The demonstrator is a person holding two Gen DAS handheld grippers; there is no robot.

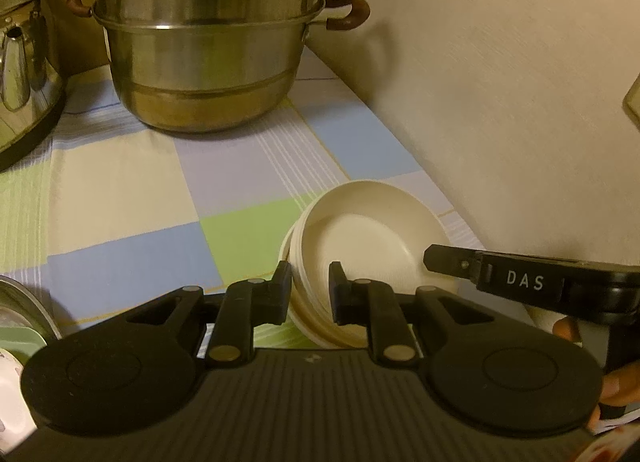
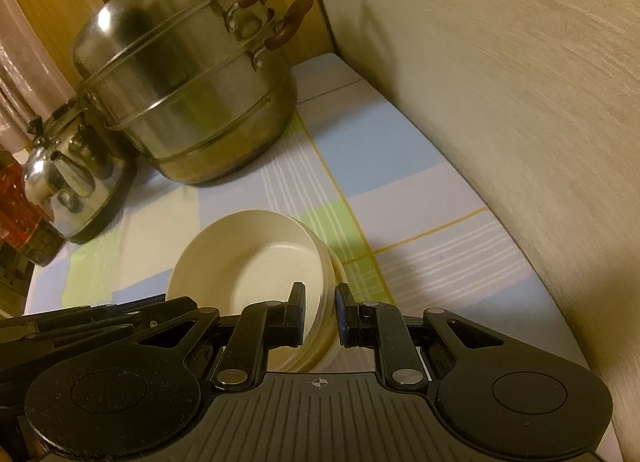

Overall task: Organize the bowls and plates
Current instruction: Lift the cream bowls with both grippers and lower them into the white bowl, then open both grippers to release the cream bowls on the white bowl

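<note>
Left wrist view is showing the left gripper (image 1: 310, 292) and right gripper (image 2: 319, 312) each clamping opposite rims of the stacked bowls (image 1: 360, 246), sitting near the worktop's (image 1: 120, 182) right wall-side edge.

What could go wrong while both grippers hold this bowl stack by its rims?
1. The left gripper and right gripper pinch only opposite rims of the cream bowl stack; the nested bowls look tilted and could slip apart.
2. The wall stands close beside it, so swinging could knock it.
</note>
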